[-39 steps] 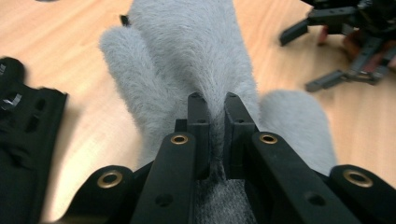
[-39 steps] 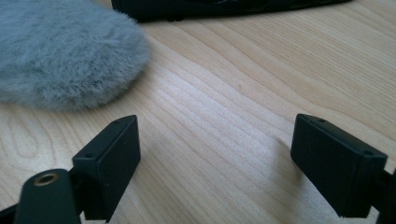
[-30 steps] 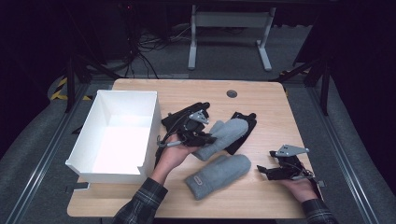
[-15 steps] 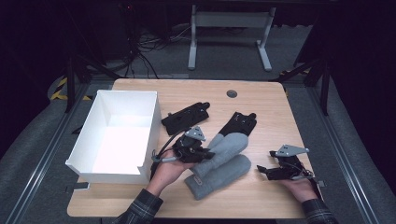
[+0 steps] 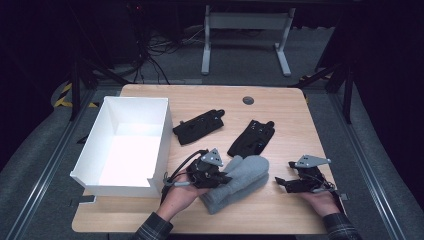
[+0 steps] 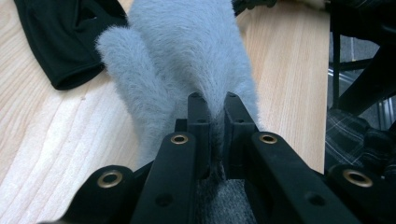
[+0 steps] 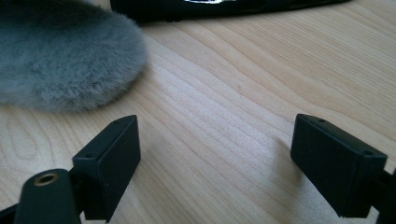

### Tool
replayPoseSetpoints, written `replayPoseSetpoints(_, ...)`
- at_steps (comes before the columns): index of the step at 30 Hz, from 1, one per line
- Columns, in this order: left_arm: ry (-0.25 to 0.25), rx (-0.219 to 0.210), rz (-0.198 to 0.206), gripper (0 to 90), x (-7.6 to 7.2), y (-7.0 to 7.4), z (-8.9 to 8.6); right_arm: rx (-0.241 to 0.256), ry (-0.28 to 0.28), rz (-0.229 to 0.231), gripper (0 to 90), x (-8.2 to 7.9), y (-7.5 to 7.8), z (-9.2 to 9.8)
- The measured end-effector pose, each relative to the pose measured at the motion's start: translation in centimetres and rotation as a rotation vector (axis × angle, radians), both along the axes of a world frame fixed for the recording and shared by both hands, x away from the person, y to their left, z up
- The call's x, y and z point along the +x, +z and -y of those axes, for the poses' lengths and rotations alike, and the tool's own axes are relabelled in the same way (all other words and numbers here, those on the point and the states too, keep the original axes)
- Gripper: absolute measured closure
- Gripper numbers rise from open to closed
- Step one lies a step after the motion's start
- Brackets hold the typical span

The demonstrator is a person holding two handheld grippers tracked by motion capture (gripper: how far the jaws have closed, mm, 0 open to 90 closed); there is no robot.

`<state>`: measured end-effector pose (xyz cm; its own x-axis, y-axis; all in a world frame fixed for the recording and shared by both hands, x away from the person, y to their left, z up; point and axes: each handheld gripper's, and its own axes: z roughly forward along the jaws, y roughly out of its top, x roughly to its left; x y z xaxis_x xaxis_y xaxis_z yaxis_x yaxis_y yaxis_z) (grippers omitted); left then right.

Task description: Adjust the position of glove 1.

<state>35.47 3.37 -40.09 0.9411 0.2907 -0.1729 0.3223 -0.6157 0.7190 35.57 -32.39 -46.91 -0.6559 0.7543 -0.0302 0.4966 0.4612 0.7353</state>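
Two fuzzy grey mittens (image 5: 242, 180) lie stacked near the table's front edge. My left gripper (image 5: 216, 176) is shut on the cuff end of the upper grey mitten (image 6: 187, 60), with its jaws pinching the fleece (image 6: 212, 100). My right gripper (image 5: 282, 183) rests open on the wood to the right of the mittens, with nothing between its jaws (image 7: 217, 154). The rounded tip of a grey mitten (image 7: 60, 56) lies just ahead and left of it. Two black gloves (image 5: 198, 126) (image 5: 252, 137) lie flat farther back.
A white open box (image 5: 100, 172) stands at the table's left side, close to my left hand. A black glove (image 6: 60, 37) lies left of the held mitten. A round grommet (image 5: 248, 100) sits near the far edge. Bare wood (image 5: 295, 130) stretches right of the gloves.
My left gripper pulled the grey mitten toward the front edge, away from the black gloves, and it now lies over the other grey mitten. The right gripper stayed still.
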Motion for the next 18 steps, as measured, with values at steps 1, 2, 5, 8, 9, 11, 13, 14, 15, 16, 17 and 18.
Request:
replayPoseSetpoints(1, 0.000, 0.000, 0.000, 84.6, 0.0, 0.0, 0.0, 0.000, 0.000, 0.001, 16.5, 0.0, 0.0, 0.0)
replayPoseSetpoints(2, -0.009, 0.008, 0.002, 84.6, -0.1, -0.3, 0.4, 0.000, 0.000, 0.000, 16.5, 0.0, 0.0, 0.0)
replayPoseSetpoints(5, -0.020, 0.028, -0.009, 84.5, -0.1, -0.8, 0.8, 0.000, 0.000, 0.000, 16.5, 0.0, 0.0, 0.0)
replayPoseSetpoints(8, -0.026, 0.049, -0.005, 84.4, -0.3, -1.1, 1.1, 0.000, -0.001, 0.000, 16.5, 0.0, 0.0, 0.0)
replayPoseSetpoints(9, -0.028, 0.053, -0.003, 84.1, -0.3, -1.1, 1.1, 0.000, 0.000, 0.001, 16.5, 0.0, 0.0, 0.0)
replayPoseSetpoints(11, -0.038, 0.058, -0.001, 81.9, -0.3, -1.3, 1.2, 0.000, 0.000, 0.001, 16.5, 0.0, 0.0, 0.0)
replayPoseSetpoints(13, -0.038, 0.059, -0.004, 77.3, -0.3, -1.4, 1.3, 0.000, 0.000, 0.000, 16.5, 0.0, 0.0, 0.0)
replayPoseSetpoints(14, -0.037, 0.057, -0.002, 72.7, -0.3, -1.4, 1.3, 0.000, 0.000, 0.000, 16.5, 0.0, 0.0, 0.0)
replayPoseSetpoints(15, -0.035, 0.055, 0.004, 69.2, -0.3, -1.3, 1.3, 0.000, 0.000, 0.001, 16.5, 0.0, 0.0, 0.0)
replayPoseSetpoints(16, -0.032, 0.046, 0.000, 64.3, -0.3, -1.2, 1.2, 0.000, 0.000, 0.000, 16.5, 0.0, 0.0, 0.0)
replayPoseSetpoints(17, -0.029, 0.042, 0.000, 57.3, -0.3, -1.1, 1.1, 0.000, 0.000, 0.000, 16.5, 0.0, 0.0, 0.0)
replayPoseSetpoints(18, -0.022, 0.035, 0.000, 53.1, -0.2, -1.0, 1.0, 0.000, 0.000, 0.000, 16.5, 0.0, 0.0, 0.0)
